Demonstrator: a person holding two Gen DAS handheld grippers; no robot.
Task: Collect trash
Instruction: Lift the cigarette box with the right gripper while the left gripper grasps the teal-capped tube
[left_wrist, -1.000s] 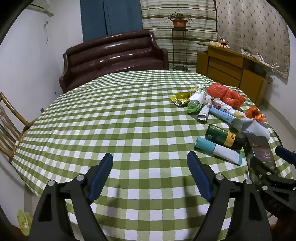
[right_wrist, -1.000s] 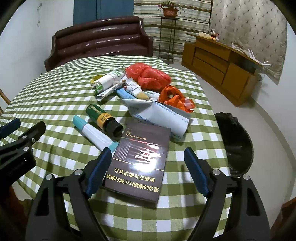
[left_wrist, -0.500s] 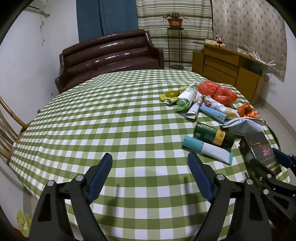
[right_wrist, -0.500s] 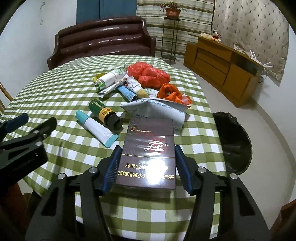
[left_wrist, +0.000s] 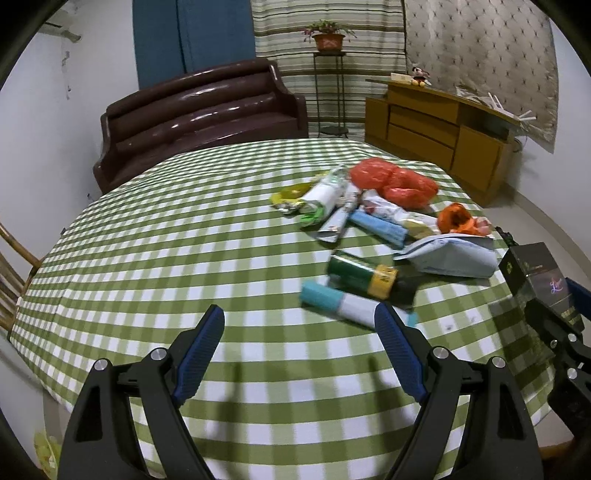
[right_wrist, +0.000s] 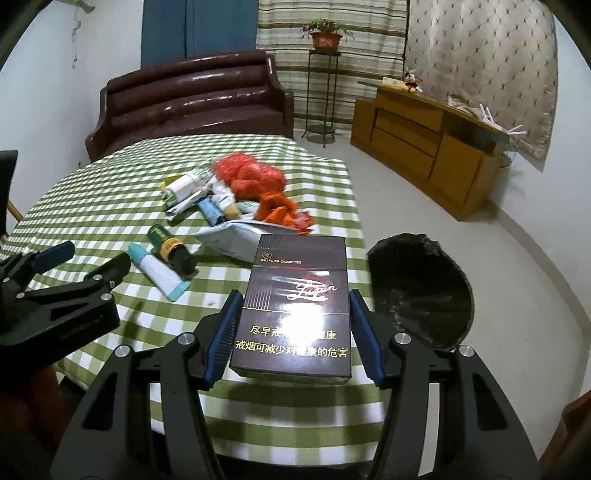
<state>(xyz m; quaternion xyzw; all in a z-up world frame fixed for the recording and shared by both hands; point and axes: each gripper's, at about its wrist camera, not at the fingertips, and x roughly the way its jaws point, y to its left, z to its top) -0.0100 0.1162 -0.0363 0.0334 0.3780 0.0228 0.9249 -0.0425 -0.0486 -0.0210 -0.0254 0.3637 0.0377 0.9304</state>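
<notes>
My right gripper (right_wrist: 295, 332) is shut on a dark cigarette carton (right_wrist: 295, 306) and holds it lifted above the table's near right edge; the carton also shows in the left wrist view (left_wrist: 535, 273). A black trash bag (right_wrist: 421, 291) gapes open on the floor just right of the table. My left gripper (left_wrist: 299, 350) is open and empty above the green checked tablecloth (left_wrist: 166, 258). On the table lie a teal-and-white tube (left_wrist: 351, 304), a dark green bottle (left_wrist: 365, 275), a pale blue pouch (left_wrist: 450, 254) and red plastic bags (left_wrist: 391, 182).
More wrappers and tubes (left_wrist: 325, 199) and orange scraps (left_wrist: 458, 218) lie in the pile. A brown sofa (left_wrist: 199, 110) stands behind the table, a wooden cabinet (right_wrist: 424, 147) at the right wall, a plant stand (right_wrist: 325, 74) at the back.
My right gripper closed on the cigarette carton and lifted it off the table, toward the trash bag side. My left gripper drifted slightly and stayed open.
</notes>
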